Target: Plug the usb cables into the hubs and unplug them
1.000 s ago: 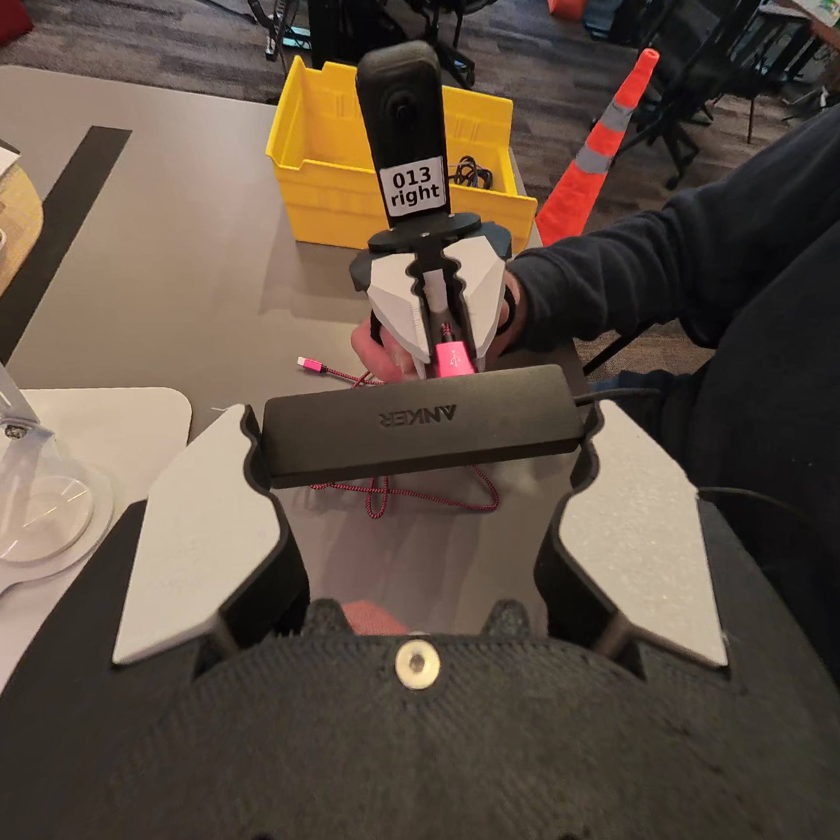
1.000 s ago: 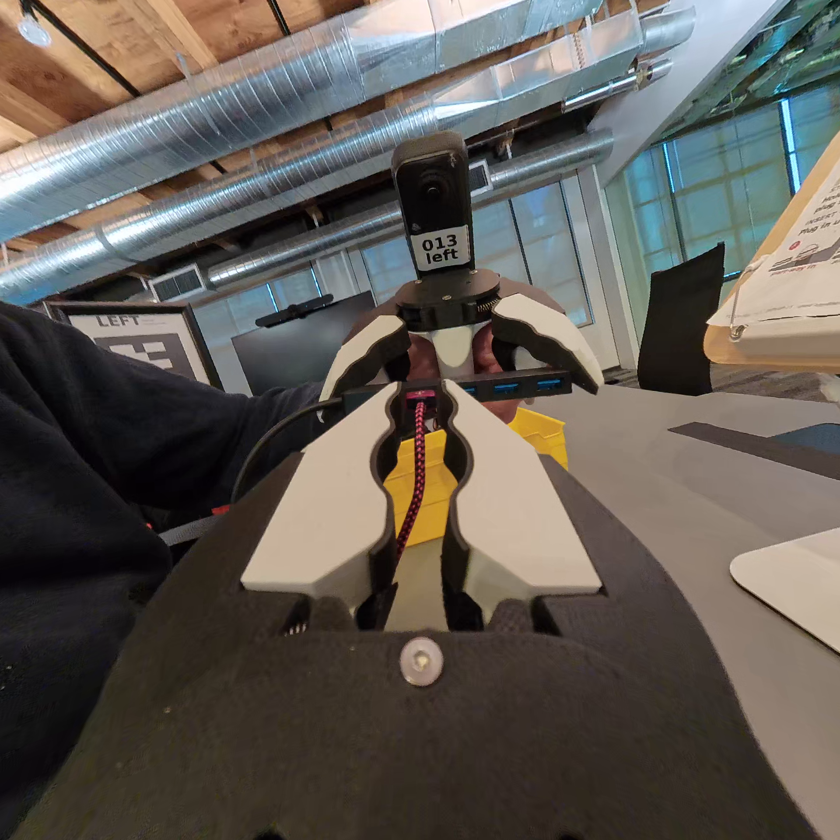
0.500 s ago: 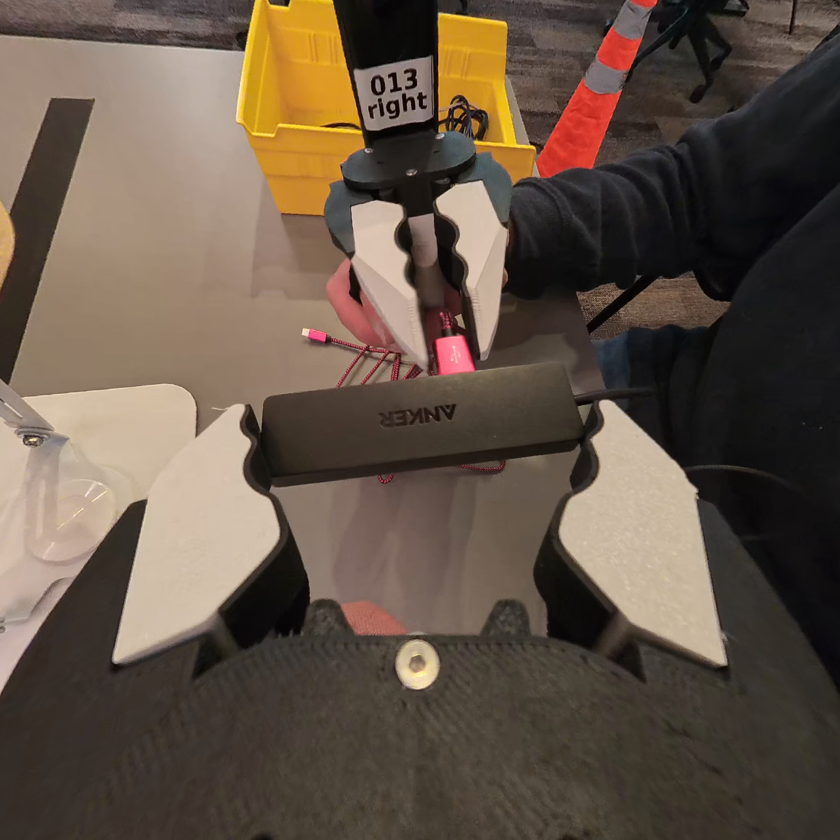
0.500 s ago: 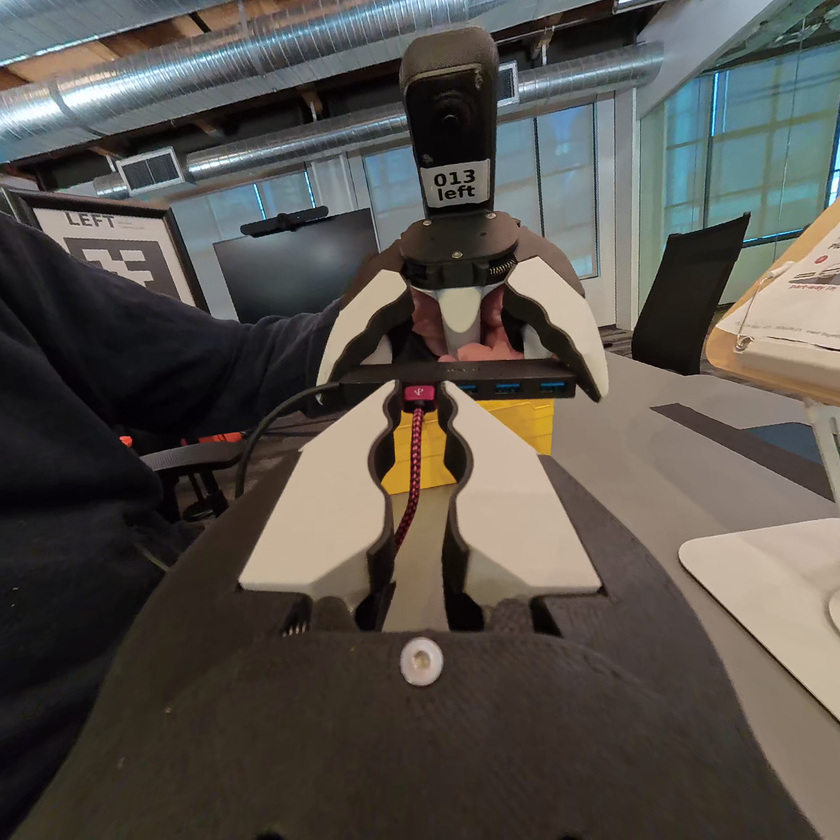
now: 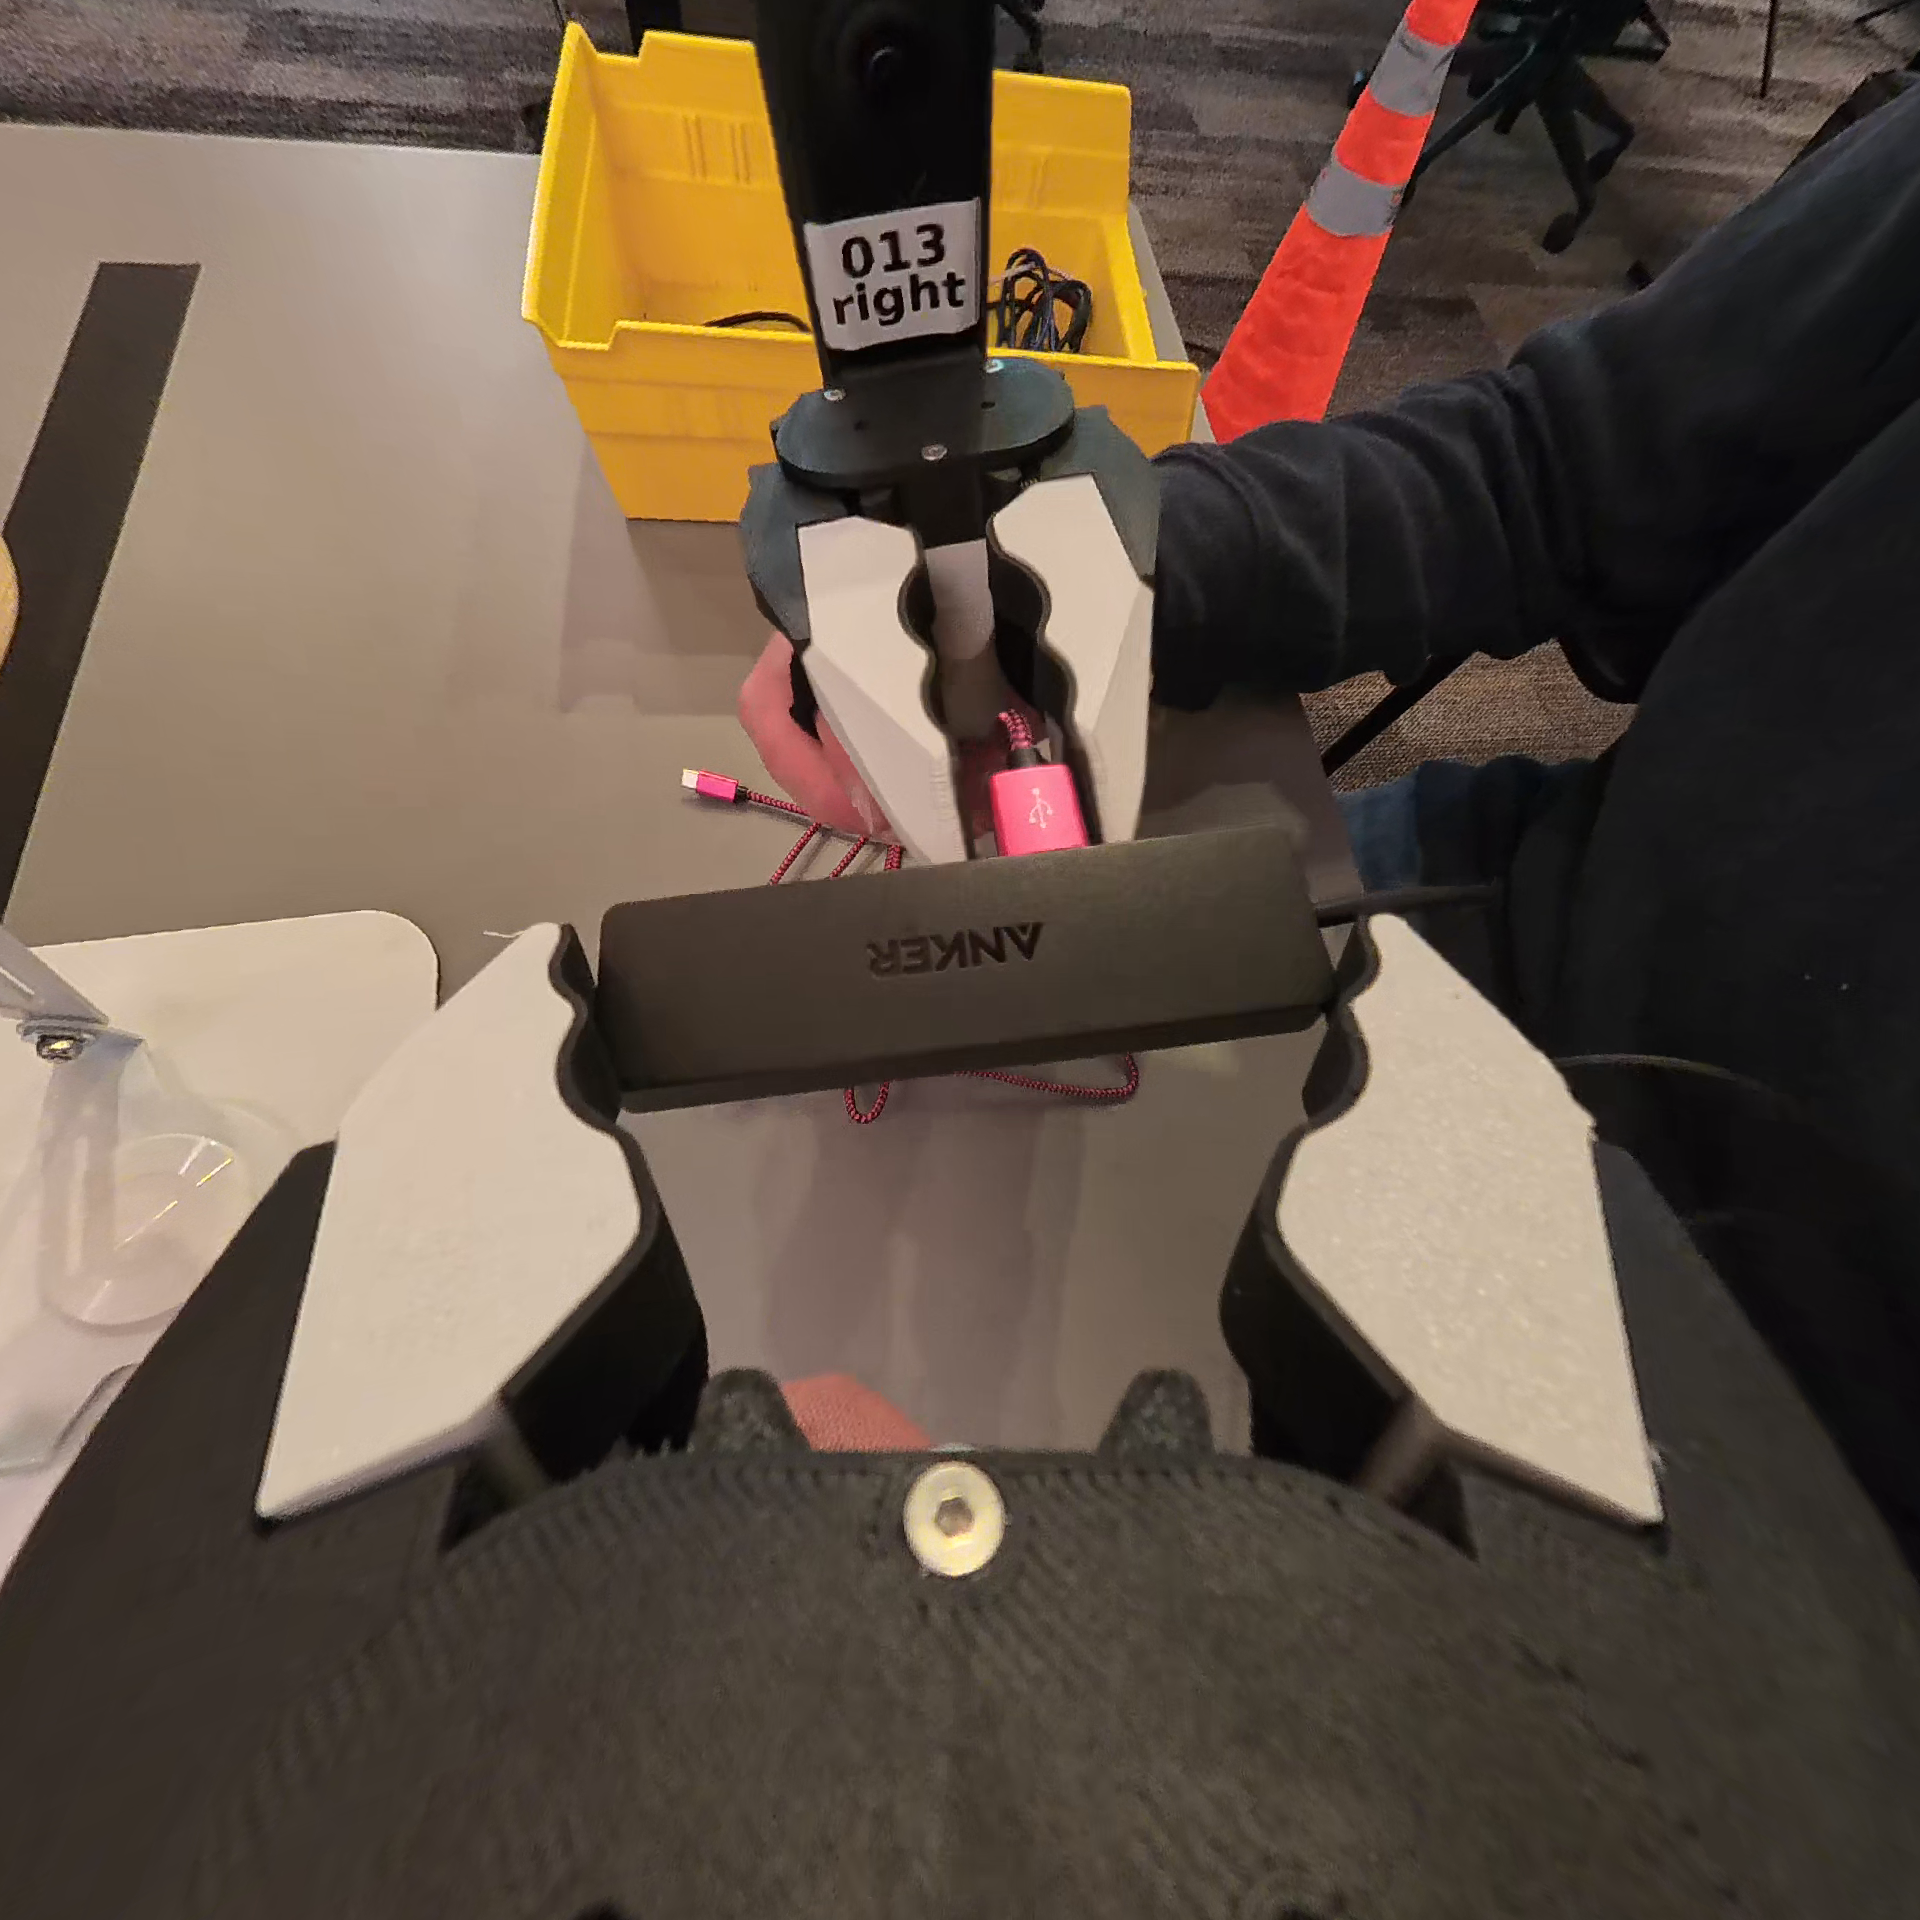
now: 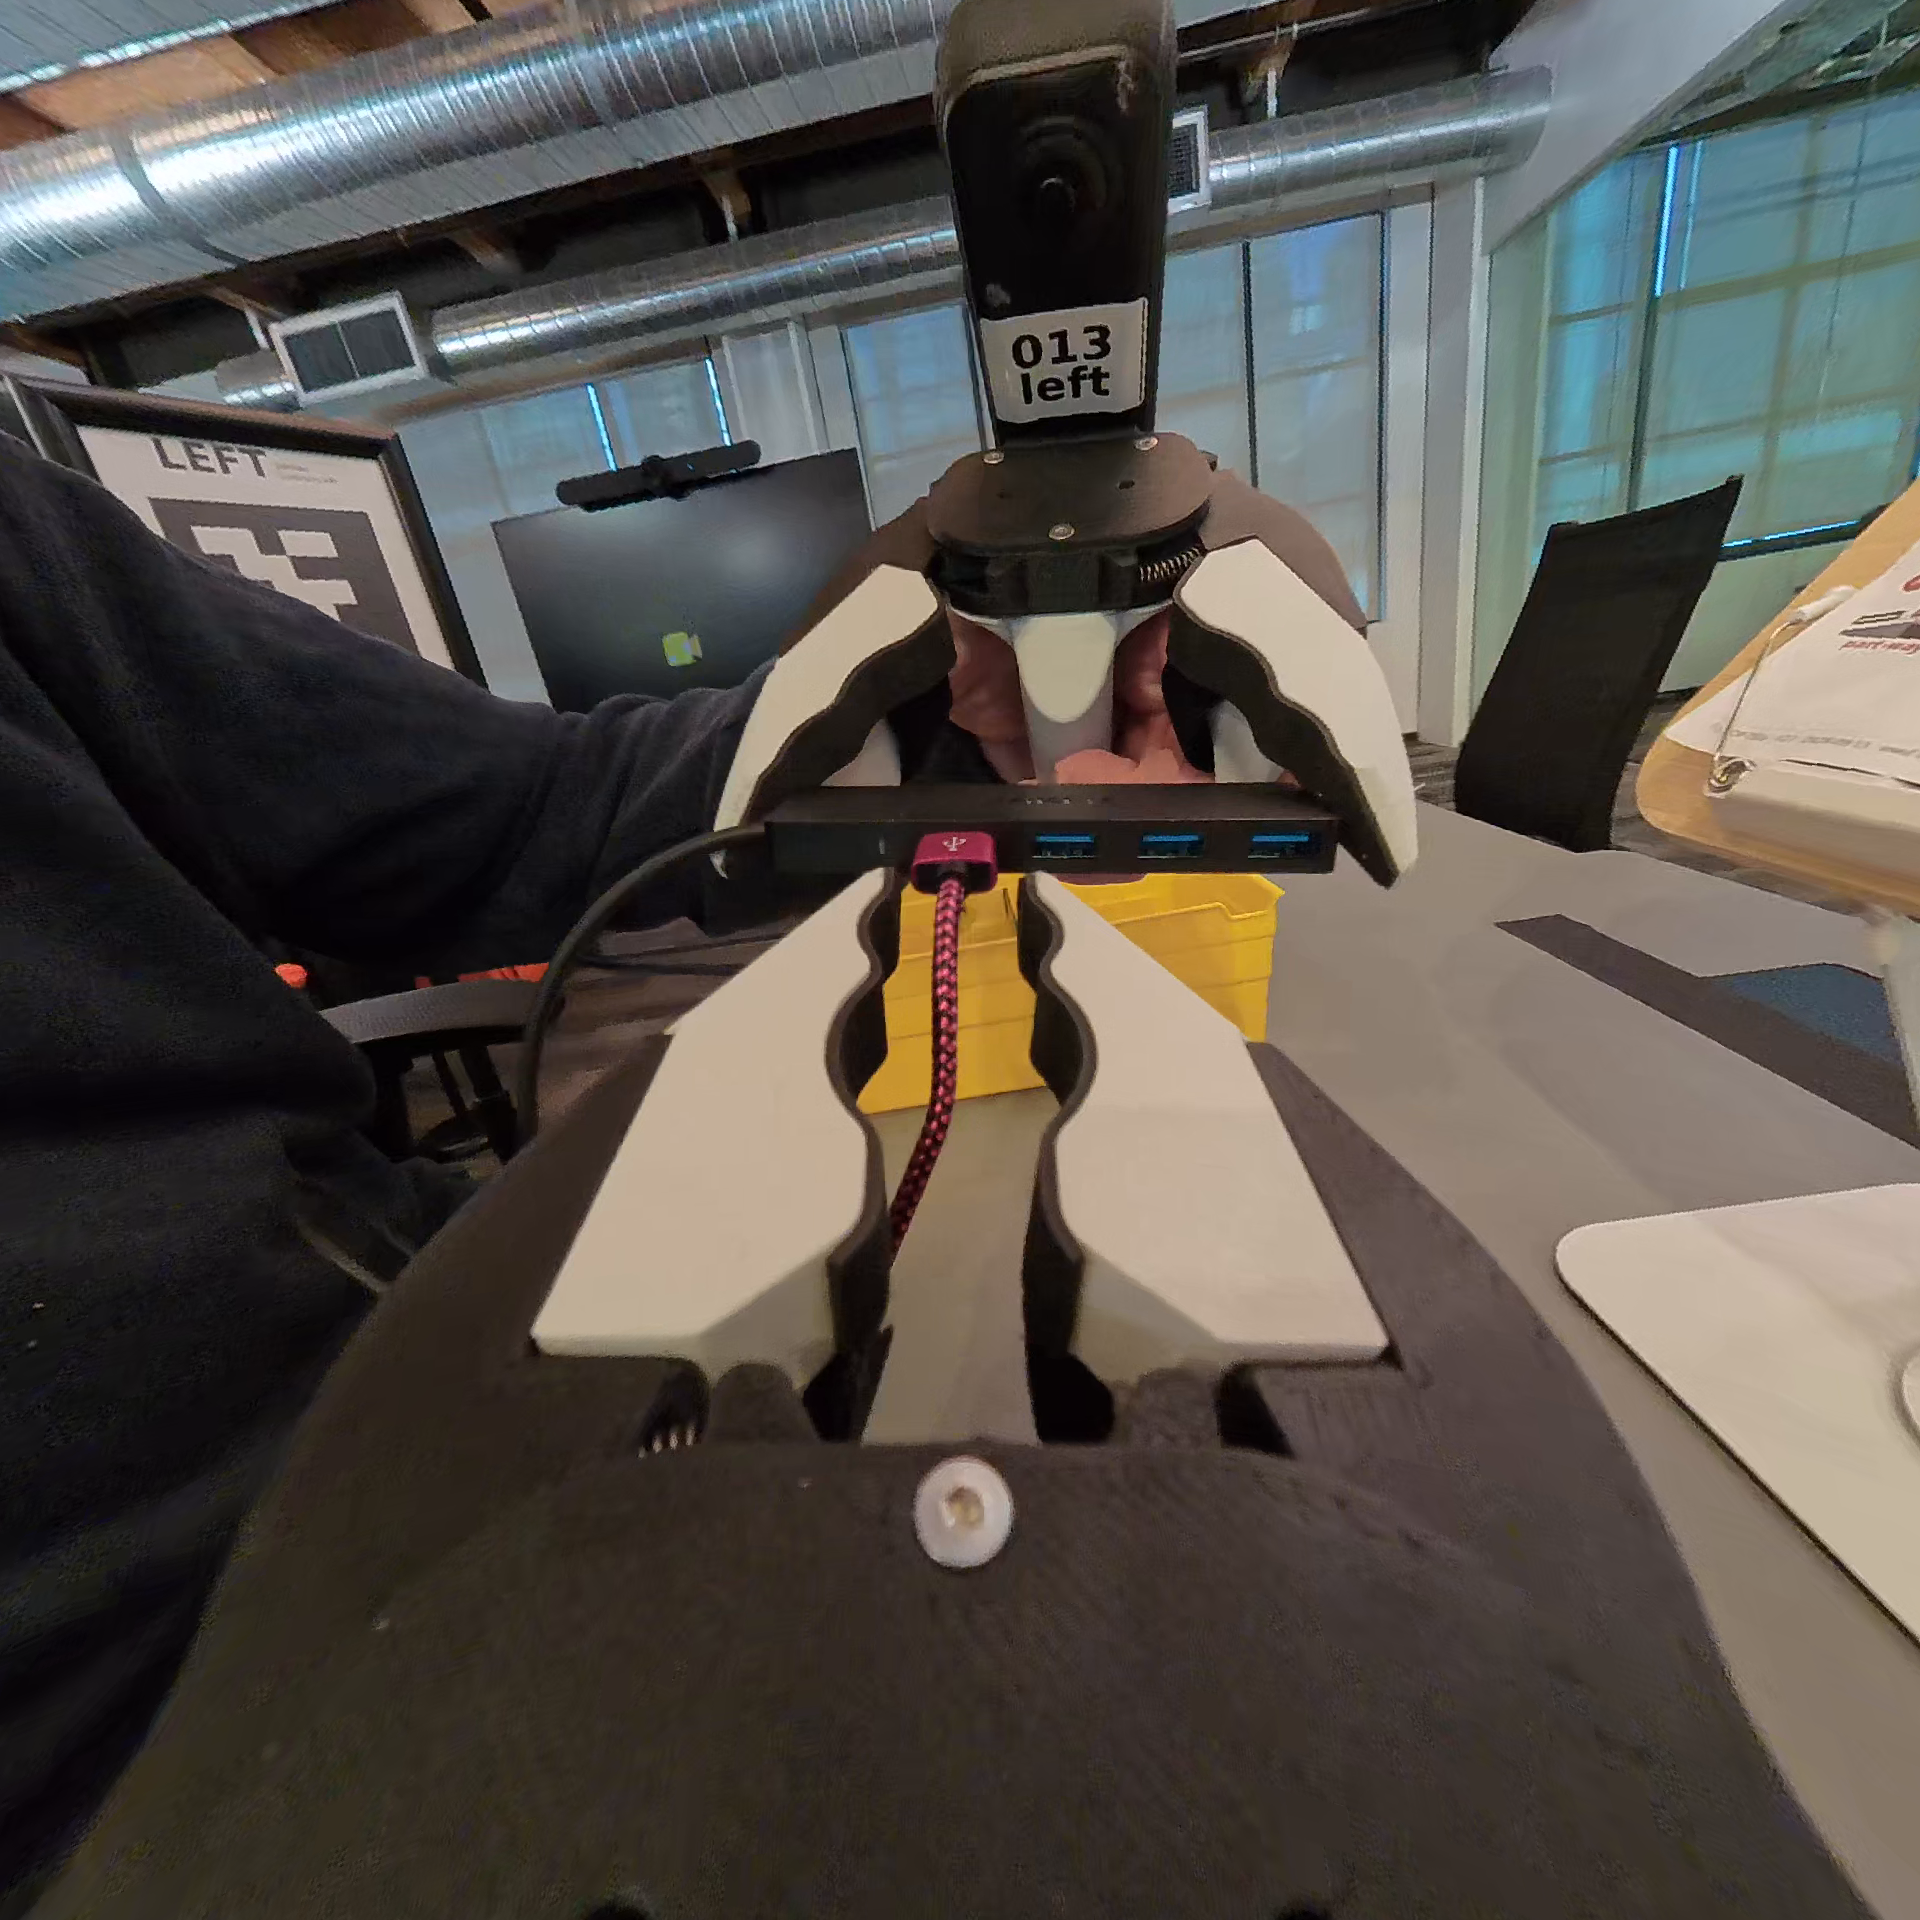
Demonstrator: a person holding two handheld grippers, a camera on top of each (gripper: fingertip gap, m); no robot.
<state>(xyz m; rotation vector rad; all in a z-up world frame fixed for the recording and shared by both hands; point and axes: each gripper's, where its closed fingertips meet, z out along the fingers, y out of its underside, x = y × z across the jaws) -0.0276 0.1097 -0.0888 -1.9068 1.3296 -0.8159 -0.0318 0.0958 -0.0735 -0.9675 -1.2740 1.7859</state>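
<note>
Now left gripper [image 5: 961, 997] clamps hub [image 5: 956, 971], pink plug [image 6: 953, 860] seated

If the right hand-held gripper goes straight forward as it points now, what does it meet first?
Most likely the black USB hub, directly ahead, held by the left hand-held gripper. The pink plug between its fingertips already sits in the hub's port.

Grey table [image 5: 312, 582] up front, patterned carpet [image 5: 1226, 135] behind, orange cone [image 5: 1340, 218]; silver ducts [image 6: 520, 135] overhead, tall windows [image 6: 1714, 343], possibly daylight.
</note>
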